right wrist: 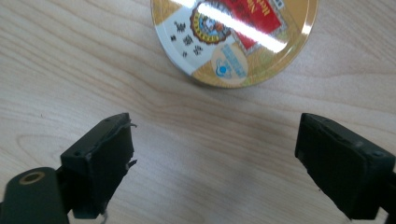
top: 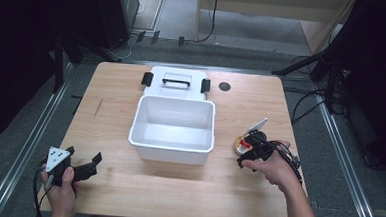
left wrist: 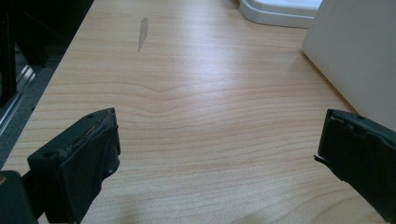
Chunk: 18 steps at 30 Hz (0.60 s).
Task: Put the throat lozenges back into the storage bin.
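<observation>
A white plastic box (top: pixel 172 129) stands open in the middle of the wooden table, its lid (top: pixel 176 82) lying flat behind it with a black handle. A round gold tin (top: pixel 240 144) with a red and white label lies to the box's right; in the right gripper view the tin (right wrist: pixel 233 39) sits just ahead of the jaws. My right gripper (top: pixel 251 150) hovers over it, open (right wrist: pixel 215 163), with nothing between the jaws. My left gripper (top: pixel 89 165) rests near the front left edge, open (left wrist: pixel 219 154) over bare wood, with the box wall (left wrist: pixel 359 56) at its right.
A small dark round mark (top: pixel 224 86) sits near the table's back edge right of the lid. Cables and stand legs lie on the grey floor around the table. A grey smear (left wrist: pixel 142 32) marks the wood at the left.
</observation>
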Each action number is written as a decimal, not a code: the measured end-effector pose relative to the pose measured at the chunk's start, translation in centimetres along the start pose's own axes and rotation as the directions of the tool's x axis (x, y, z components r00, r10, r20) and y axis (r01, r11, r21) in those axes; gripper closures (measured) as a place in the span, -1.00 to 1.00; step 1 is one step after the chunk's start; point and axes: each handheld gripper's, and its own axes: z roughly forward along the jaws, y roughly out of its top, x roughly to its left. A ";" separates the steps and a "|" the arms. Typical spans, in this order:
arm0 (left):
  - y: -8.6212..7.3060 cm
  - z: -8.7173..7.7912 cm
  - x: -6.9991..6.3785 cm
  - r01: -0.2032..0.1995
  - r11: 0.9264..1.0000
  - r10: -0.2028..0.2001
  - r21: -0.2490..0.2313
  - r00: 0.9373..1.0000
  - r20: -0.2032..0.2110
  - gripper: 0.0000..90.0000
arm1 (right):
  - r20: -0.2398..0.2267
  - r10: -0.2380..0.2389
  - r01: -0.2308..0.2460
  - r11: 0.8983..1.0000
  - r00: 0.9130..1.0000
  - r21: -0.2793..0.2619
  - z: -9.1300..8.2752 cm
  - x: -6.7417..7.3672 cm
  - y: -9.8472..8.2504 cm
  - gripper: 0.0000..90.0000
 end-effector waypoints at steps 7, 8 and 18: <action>0.0 0.0 0.1 0.003 1.000 -0.003 0.002 1.000 0.002 -1.00 | -0.005 0.019 -0.019 1.000 1.000 0.008 -0.1 0.2 1.0 -0.72; 0.0 0.0 0.1 0.003 1.000 -0.003 0.001 1.000 0.002 -1.00 | -0.006 0.024 -0.024 1.000 1.000 0.012 -0.1 0.3 1.4 -0.72; 0.0 0.0 0.1 0.003 1.000 -0.003 0.001 1.000 0.005 -1.00 | 0.010 0.068 -0.069 0.997 0.998 0.028 0.3 0.2 3.3 -0.71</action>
